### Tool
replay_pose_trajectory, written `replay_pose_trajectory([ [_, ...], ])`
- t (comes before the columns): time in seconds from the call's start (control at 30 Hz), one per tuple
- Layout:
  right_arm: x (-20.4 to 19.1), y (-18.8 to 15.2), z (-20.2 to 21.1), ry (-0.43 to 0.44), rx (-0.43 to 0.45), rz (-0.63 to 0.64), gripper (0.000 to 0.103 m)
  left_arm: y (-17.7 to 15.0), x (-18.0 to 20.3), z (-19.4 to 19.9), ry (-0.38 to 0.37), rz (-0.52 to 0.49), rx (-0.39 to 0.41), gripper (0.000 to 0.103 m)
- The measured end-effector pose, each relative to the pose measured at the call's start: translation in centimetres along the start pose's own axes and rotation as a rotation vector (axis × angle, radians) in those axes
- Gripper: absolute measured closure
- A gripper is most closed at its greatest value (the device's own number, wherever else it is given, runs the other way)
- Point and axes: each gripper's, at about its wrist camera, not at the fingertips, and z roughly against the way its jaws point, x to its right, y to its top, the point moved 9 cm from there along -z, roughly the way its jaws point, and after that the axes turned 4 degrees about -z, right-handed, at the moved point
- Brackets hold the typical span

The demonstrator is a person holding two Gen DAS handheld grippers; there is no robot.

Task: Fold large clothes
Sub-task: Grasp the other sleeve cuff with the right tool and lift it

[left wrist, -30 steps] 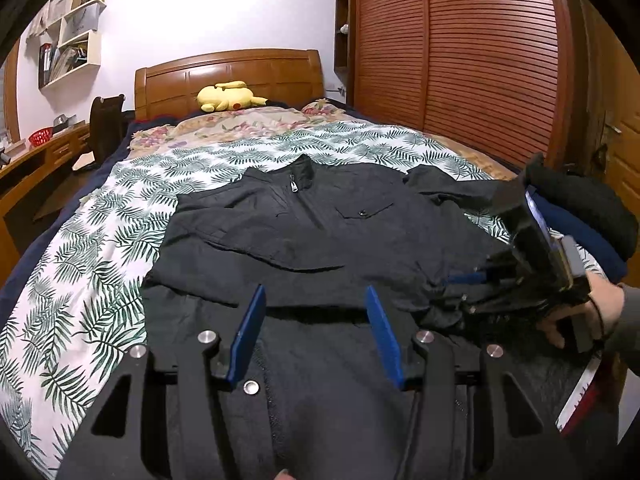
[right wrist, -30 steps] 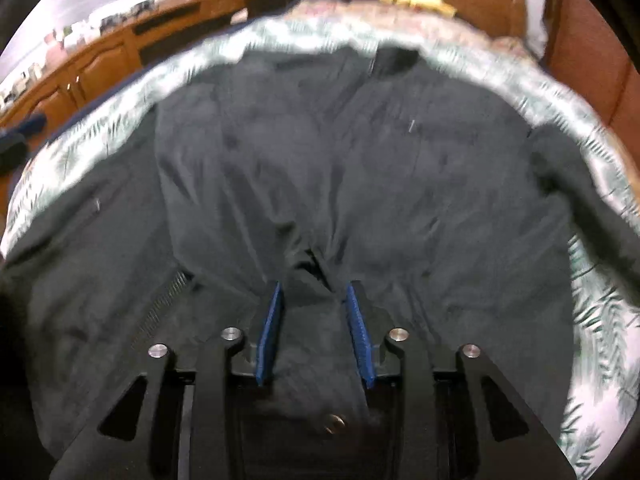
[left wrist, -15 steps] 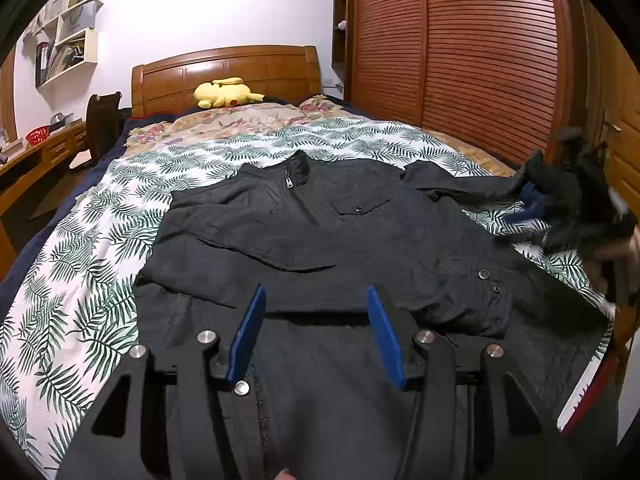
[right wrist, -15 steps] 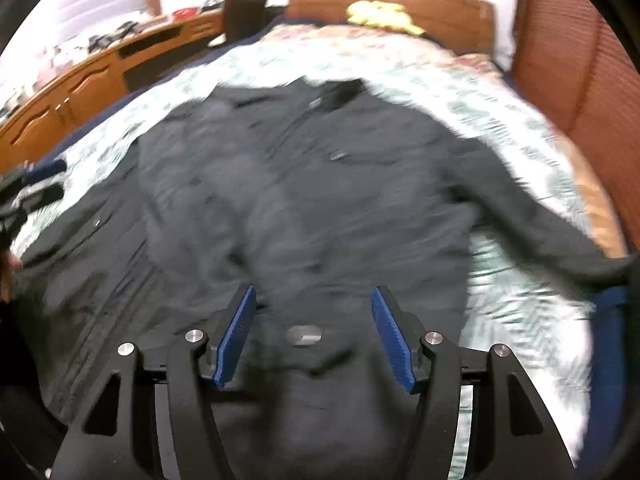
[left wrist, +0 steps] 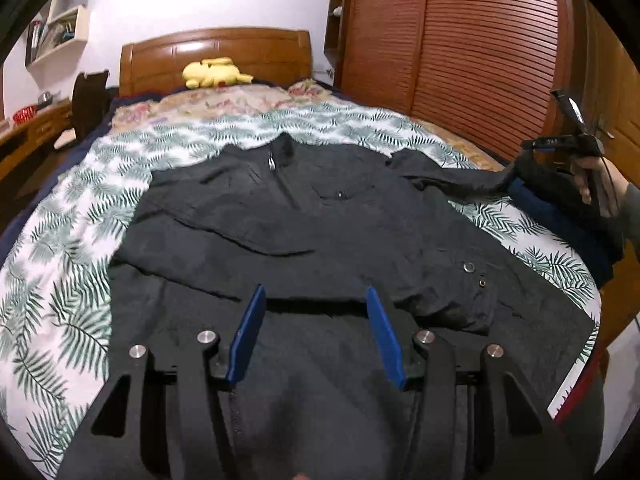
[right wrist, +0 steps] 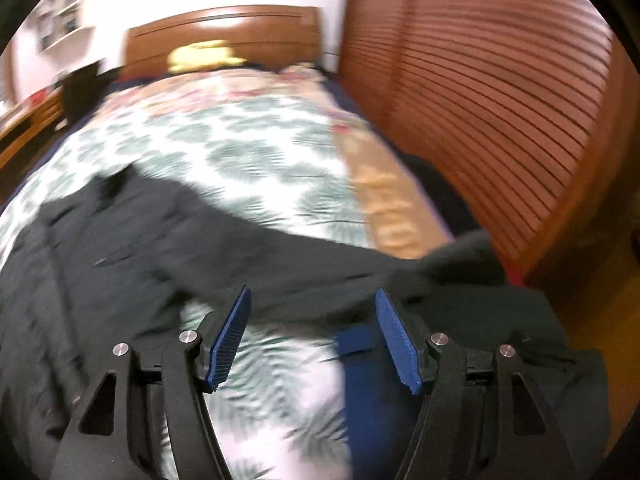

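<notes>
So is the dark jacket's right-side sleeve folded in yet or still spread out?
Spread out. The dark zip-front jacket's sleeve stretches sideways across the leaf-print bedspread toward the bed's edge, not lying on the body.

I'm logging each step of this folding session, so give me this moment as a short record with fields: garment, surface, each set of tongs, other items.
garment: black jacket, spread front-up, zipped, one sleeve folded across the chest, the other sleeve stretched to the bed's edge
surface: bed with a leaf-print cover
left tongs: open, over the jacket's hem, gripping nothing
right tongs: opening, nothing between them, over the outstretched sleeve
other items: yellow plush toy by the headboard; dark clothes pile at the bed's edge
</notes>
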Motion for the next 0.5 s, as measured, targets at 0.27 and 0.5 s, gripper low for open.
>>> replay_pose_trajectory([
  [0.27, 8.6, 2.8, -3.1, -0.111, -0.050, -0.167, 0.037, -0.2, 0.6, -2.1, 0.010, 0.005, -0.040, 0.051],
  [0.5, 11.4, 3.5, -5.4, -0.165, -0.118, -0.250, 0.037, -0.3, 0.6, -3.5, 0.028, -0.006, -0.072, 0.051],
])
